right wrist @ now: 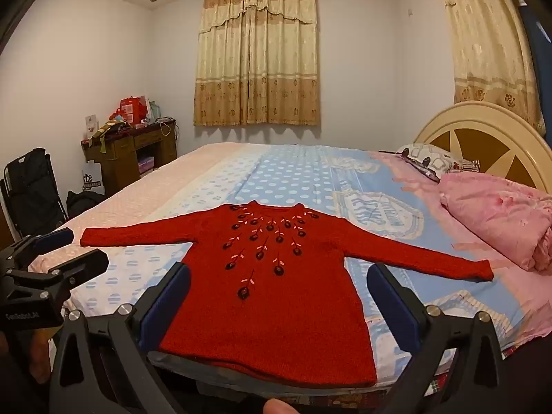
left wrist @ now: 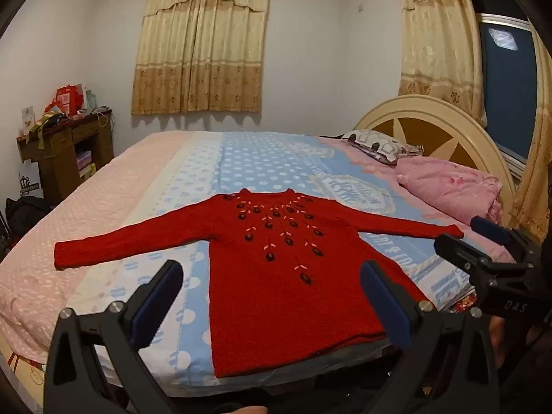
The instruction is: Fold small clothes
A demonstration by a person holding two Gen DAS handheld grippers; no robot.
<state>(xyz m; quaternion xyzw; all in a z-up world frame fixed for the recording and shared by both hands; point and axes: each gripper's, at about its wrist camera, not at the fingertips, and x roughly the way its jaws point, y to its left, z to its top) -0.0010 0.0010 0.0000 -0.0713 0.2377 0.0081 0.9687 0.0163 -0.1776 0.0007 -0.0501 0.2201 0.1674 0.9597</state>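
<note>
A red knit sweater [left wrist: 286, 276] lies flat and face up on the bed [left wrist: 138, 186], its hem along the near edge and its neck pointing toward the far side. Both sleeves are spread straight out to the sides, one cuff reaching the pink part of the bedcover on the left, the other ending near the pink quilt [left wrist: 452, 186] by the headboard [left wrist: 434, 120]. The body lies mostly on the blue dotted stripe of the sheet. Dark embroidered buds on thin stems with pale pink leaves fan down from the round neckline across the chest. The knit looks smooth, with no fold in it.

The left gripper [left wrist: 272, 296] hovers above the near edge of the bed, fingers [left wrist: 158, 296] spread wide, with the lower body of the sweater showing between them; nothing is held, and the blue pads do not appear to touch the cloth. The right gripper [right wrist: 279, 300] hangs likewise over the near edge, fingers [right wrist: 393, 300] also spread wide and holding nothing, framing the lower half of the sweater. Each gripper shows at the side of the other's view, the two side by side and apart.

A patterned pillow [left wrist: 376, 145] lies at the headboard behind the quilt.
</note>
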